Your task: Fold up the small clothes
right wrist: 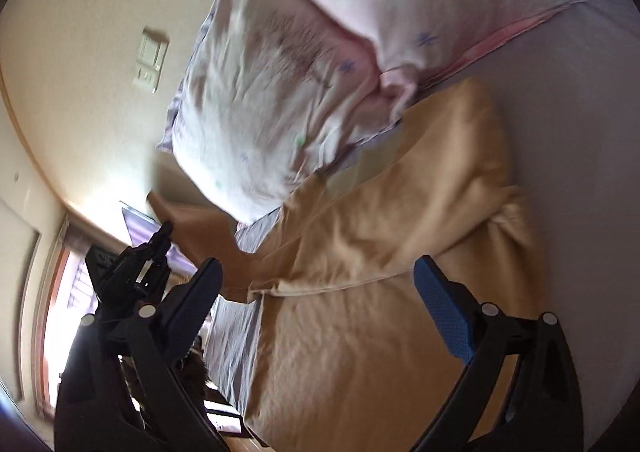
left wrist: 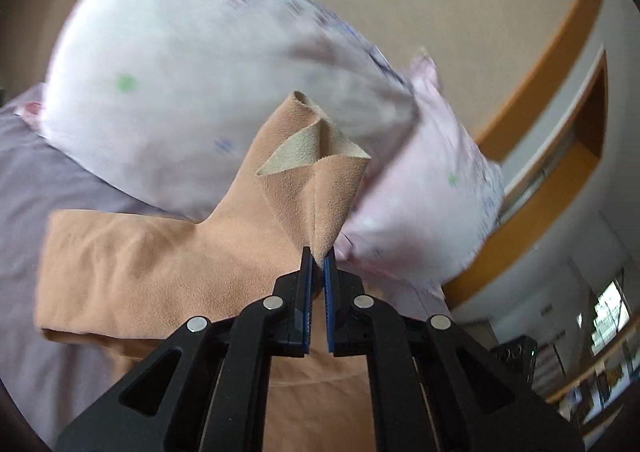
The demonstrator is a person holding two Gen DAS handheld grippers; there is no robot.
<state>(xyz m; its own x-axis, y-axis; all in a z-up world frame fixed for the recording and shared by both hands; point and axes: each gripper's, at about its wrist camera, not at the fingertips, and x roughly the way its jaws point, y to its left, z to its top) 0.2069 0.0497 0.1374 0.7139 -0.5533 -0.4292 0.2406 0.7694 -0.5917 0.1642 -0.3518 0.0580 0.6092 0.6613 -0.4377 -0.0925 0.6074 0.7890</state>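
Tan garment (left wrist: pixel 132 276) pinched in left gripper (left wrist: pixel 319 258), right gripper (right wrist: pixel 320 292) spread wide, pillows (left wrist: pixel 192 92) just behind

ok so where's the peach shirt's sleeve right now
Left wrist view, centre: the sleeve is lifted off the bed, pinched in the left hand-held gripper, just before the pillow.

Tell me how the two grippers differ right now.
The left gripper is shut, its blue-padded fingers pinching a sleeve of the peach-tan soft garment and lifting it. The right gripper is open and holds nothing; the garment shows between its fingers. Both are black with blue pads.
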